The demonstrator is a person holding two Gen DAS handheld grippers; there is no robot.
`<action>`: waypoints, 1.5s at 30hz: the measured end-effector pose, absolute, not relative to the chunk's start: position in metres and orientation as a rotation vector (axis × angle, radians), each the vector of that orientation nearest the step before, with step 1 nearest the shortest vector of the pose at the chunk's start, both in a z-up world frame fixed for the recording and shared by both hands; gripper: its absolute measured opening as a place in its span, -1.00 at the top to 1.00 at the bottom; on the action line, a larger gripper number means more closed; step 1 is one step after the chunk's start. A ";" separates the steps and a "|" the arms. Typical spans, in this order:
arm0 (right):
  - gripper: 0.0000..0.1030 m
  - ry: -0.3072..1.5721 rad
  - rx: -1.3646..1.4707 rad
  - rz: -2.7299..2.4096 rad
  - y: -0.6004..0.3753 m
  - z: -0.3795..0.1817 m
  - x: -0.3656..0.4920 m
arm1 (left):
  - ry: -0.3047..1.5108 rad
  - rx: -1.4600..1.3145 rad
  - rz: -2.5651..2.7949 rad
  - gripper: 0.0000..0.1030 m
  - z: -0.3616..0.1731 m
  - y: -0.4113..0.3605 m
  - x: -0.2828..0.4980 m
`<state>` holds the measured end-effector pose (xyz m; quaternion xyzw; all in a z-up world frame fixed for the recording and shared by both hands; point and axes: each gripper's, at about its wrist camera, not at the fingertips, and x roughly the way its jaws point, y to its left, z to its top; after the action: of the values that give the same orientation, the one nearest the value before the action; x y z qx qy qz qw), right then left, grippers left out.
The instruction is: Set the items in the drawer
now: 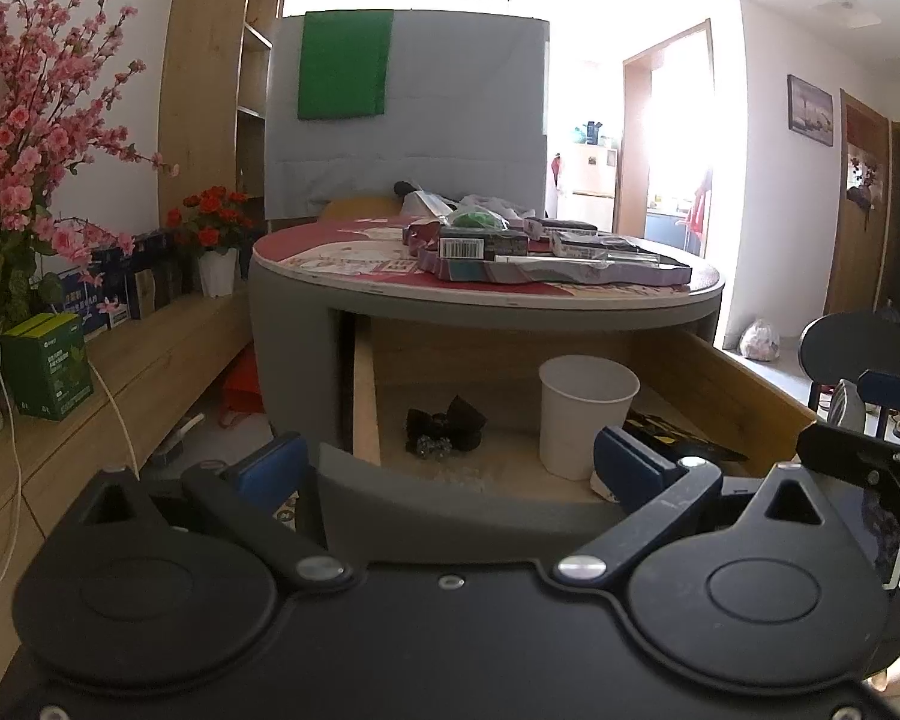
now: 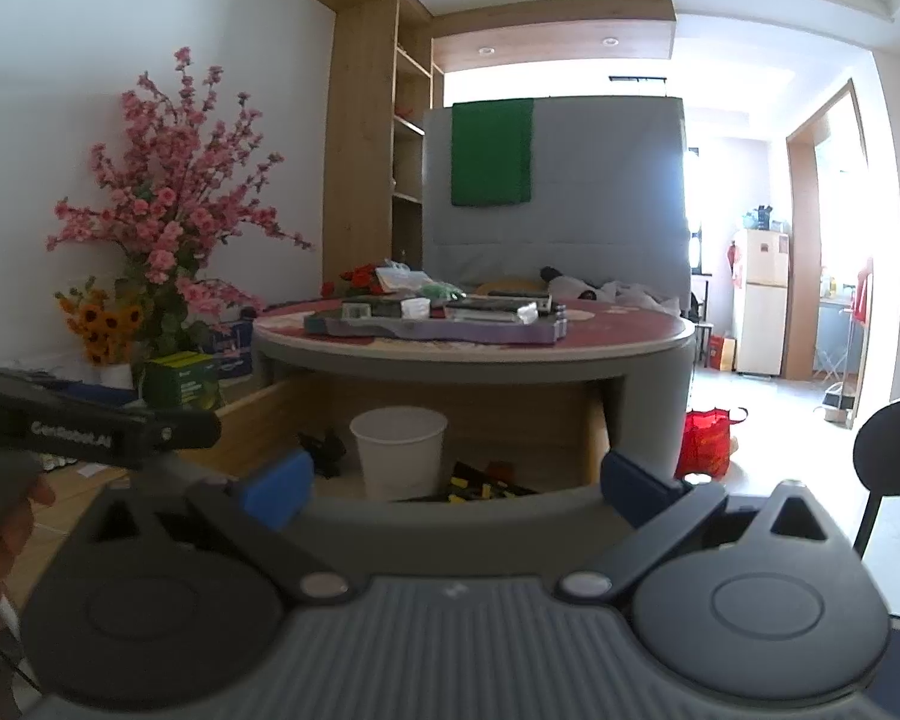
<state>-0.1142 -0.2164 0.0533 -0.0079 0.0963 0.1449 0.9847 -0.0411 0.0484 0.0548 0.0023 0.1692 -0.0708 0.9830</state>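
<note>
The wooden drawer (image 1: 732,396) under the round table (image 1: 330,294) stands pulled out; its grey front (image 1: 450,510) is just before my fingers. Inside stand a white paper cup (image 1: 585,414), a black hair bow (image 1: 447,425) and a black-and-yellow packet (image 1: 684,441). My left gripper (image 1: 450,462) is open and empty at the drawer front. My right gripper (image 2: 450,480) is open and empty at the same front (image 2: 450,516); the cup (image 2: 399,450), bow (image 2: 327,450) and packet (image 2: 480,483) show there too.
The table top carries a purple tray (image 1: 558,270) with boxes and packets. A low wooden shelf (image 1: 150,360) on the left holds a green box (image 1: 48,366) and flower vases. A black chair (image 2: 894,462) is at the right, a red bag (image 2: 705,435) on the floor.
</note>
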 end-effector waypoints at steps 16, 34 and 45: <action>-0.99 0.393 -0.168 0.358 -0.205 0.085 -0.063 | 0.346 0.017 -0.121 -1.00 0.057 0.045 -0.048; -0.99 0.686 -0.124 0.452 -0.201 0.084 -0.039 | 0.366 0.021 -0.148 -1.00 0.061 0.045 -0.054; -0.99 0.757 -0.139 0.448 -0.199 0.088 -0.039 | 0.326 0.084 -0.160 -1.00 0.069 0.036 -0.046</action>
<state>-0.0386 -0.1986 0.0877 -0.0674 0.3660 0.2166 0.9025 -0.0461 0.0362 0.0694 0.0416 0.1618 -0.0794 0.9827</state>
